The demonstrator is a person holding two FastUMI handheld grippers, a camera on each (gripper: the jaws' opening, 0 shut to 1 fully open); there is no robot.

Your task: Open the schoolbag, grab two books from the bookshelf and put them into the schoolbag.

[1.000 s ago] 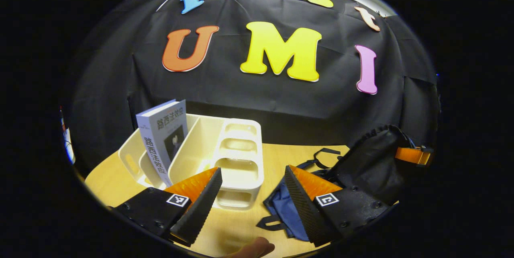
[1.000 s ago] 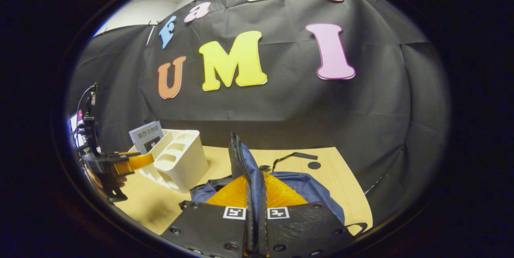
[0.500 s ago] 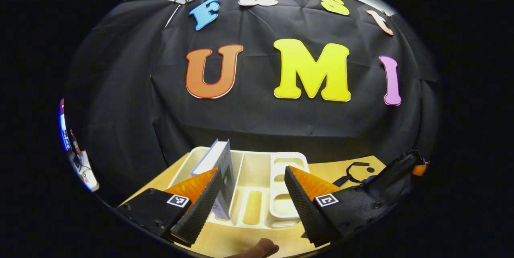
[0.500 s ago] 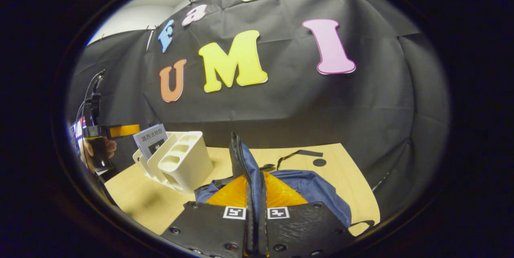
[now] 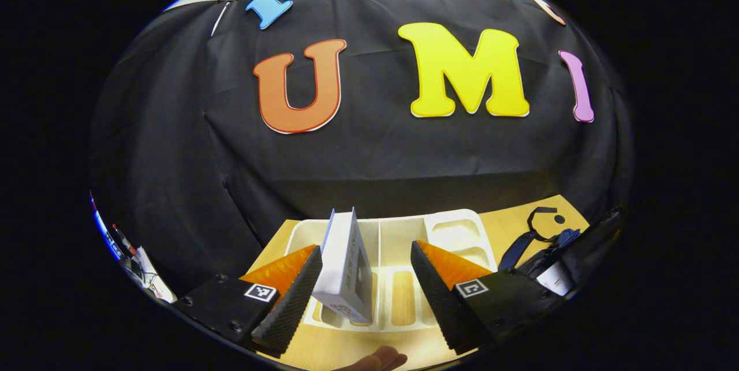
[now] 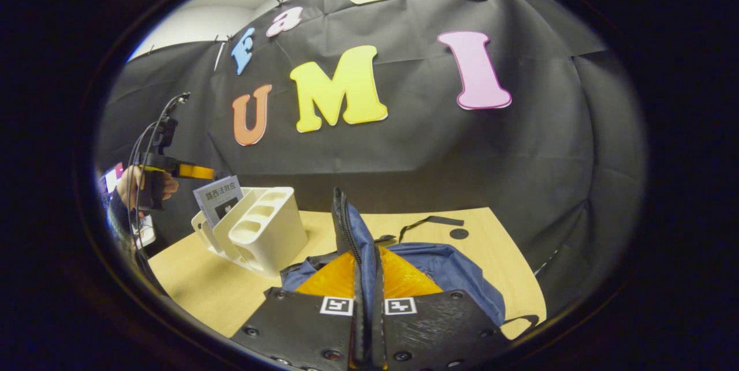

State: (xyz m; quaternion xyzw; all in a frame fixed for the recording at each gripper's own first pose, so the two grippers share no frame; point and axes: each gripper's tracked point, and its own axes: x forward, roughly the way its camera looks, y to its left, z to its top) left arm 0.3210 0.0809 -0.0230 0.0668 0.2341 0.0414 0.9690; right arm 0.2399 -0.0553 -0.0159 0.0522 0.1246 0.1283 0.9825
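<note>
The book (image 5: 346, 264) stood upright in the cream bookshelf (image 5: 398, 232), and since half a second before it had slid from beside my left finger to sit more squarely in the gap of the left gripper (image 5: 361, 290), nearer the finger at 8 o'clock; the shelf had also swung round so I looked down into its slots. The left jaws were spread wide, straddling the book, and I could not tell whether the near finger touched it. In the right gripper view the left gripper (image 6: 199, 172), in a hand (image 6: 130, 183), hung just above the book (image 6: 219, 198) at 9 o'clock, higher than a moment earlier. My right gripper (image 6: 367, 313) had stayed clenched on the raised flap of the blue schoolbag (image 6: 450, 273), both fingers pinching its zipper edge upright at 6 o'clock. The bag lay on the wooden table (image 6: 196, 284), just right of the shelf (image 6: 260, 232).
</note>
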